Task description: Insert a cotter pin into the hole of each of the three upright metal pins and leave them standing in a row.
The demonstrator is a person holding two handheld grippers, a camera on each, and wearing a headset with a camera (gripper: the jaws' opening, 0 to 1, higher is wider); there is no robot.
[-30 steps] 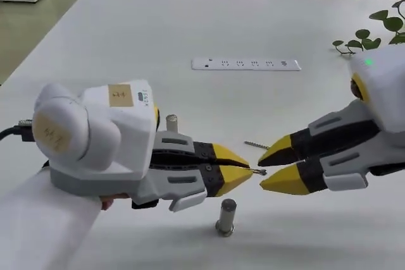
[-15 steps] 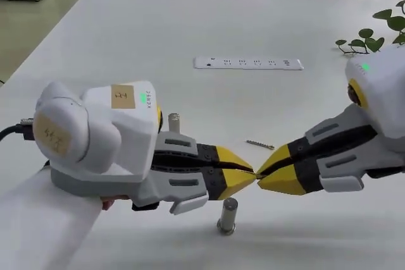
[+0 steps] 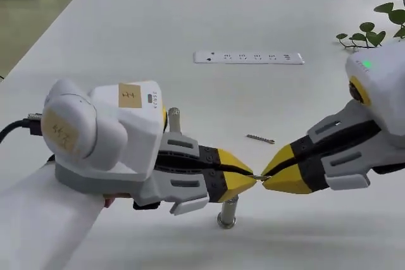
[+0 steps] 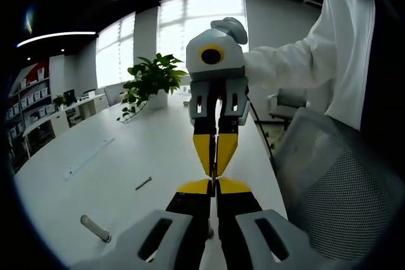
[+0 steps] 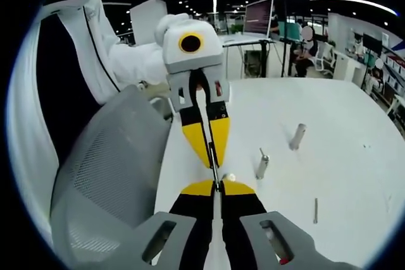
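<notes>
Both sets of jaws closed: left gripper [image 3: 250,178] and right gripper [image 3: 268,177] pinch same cotter pin [image 3: 259,177] tip-to-tip.

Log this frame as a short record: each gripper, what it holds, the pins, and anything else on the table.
left gripper: jaws shut on one end of the held cotter pin
right gripper: jaws shut on its other end, tip to tip with the left
near metal pin: upright, below the tips
far metal pin: upright, behind the left gripper
loose cotter pin: lying on the table
other: power strip, plant
</notes>
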